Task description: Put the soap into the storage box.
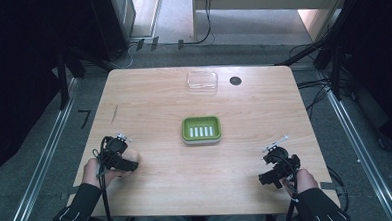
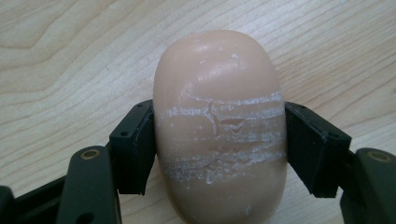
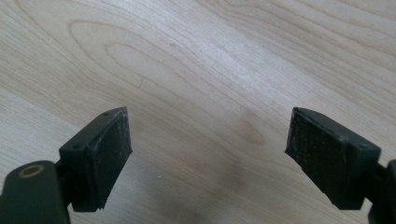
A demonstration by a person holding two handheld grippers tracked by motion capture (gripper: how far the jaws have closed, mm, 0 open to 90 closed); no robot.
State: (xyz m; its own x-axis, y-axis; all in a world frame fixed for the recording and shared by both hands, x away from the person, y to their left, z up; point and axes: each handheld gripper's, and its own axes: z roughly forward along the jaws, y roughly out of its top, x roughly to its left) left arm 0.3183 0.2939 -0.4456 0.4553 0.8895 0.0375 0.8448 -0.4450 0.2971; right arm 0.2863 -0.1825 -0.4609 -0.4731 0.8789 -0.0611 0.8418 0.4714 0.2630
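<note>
1. Fingers [image 2: 299, 149] of the left gripper [image 2: 219, 149] are clenched across the soap bar [image 2: 219, 126], whose long axis runs straight ahead between them.
2. Green soap dish [image 1: 201, 129] lies ahead and rightward on the counter [image 1: 148, 102].
3. Right gripper [image 3: 208, 154] fingers stand released, holding nothing.

The high view is evenly lit over the wooden surface [image 1: 153, 100], while the floor corners at far left and right sink into near black. A bright patch glows at the top, beyond the surface. Small, soft shadows sit under the green dish [image 1: 201, 129]. That view is slightly soft and grainy. In the left gripper view the pale soap [image 2: 219, 126] carries a gentle sheen on top and stays sharp. The right gripper view shows crisp wood grain with a faint dark shadow near the bottom centre.
</note>
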